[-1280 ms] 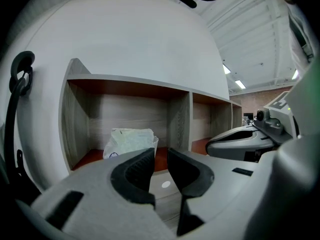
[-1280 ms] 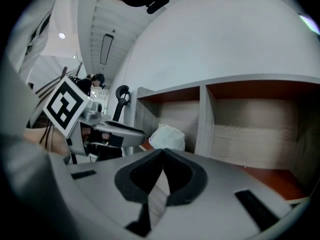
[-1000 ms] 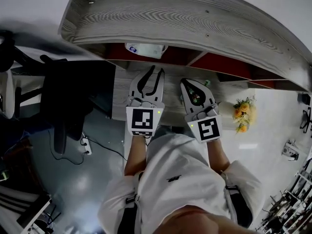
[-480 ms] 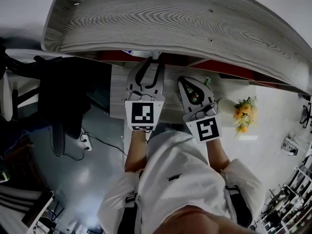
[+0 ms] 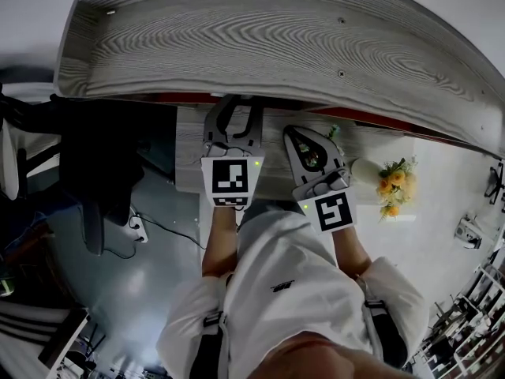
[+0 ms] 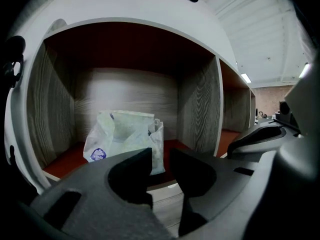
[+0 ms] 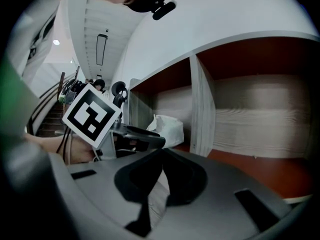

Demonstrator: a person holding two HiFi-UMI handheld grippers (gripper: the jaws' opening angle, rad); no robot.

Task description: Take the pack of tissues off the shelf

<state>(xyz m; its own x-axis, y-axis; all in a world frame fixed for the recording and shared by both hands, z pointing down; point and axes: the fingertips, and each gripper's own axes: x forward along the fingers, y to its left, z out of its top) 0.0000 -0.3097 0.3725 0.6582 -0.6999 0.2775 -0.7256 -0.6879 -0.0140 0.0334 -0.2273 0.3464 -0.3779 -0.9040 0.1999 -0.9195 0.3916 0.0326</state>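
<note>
Now we've pushed the left gripper (image 6: 161,153), fingers spread, toward the pack of tissues (image 6: 122,136), seemingly untouched; right gripper (image 7: 162,154) fingers pressed together.

Person wore white short-sleeved shirt (image 5: 268,259), small dark logo (image 5: 278,288) on front. Dark straps (image 5: 207,342) ran over both shoulders.
Left gripper (image 5: 239,107) and right gripper (image 5: 292,133) had grey moulded bodies and curved matte dark-grey jaws.
Left cube (image 5: 231,181) and right cube (image 5: 334,212) were white, with black square markers on faces.
Small green light (image 5: 257,163) glowed at corner of left cube; same on right.
</note>
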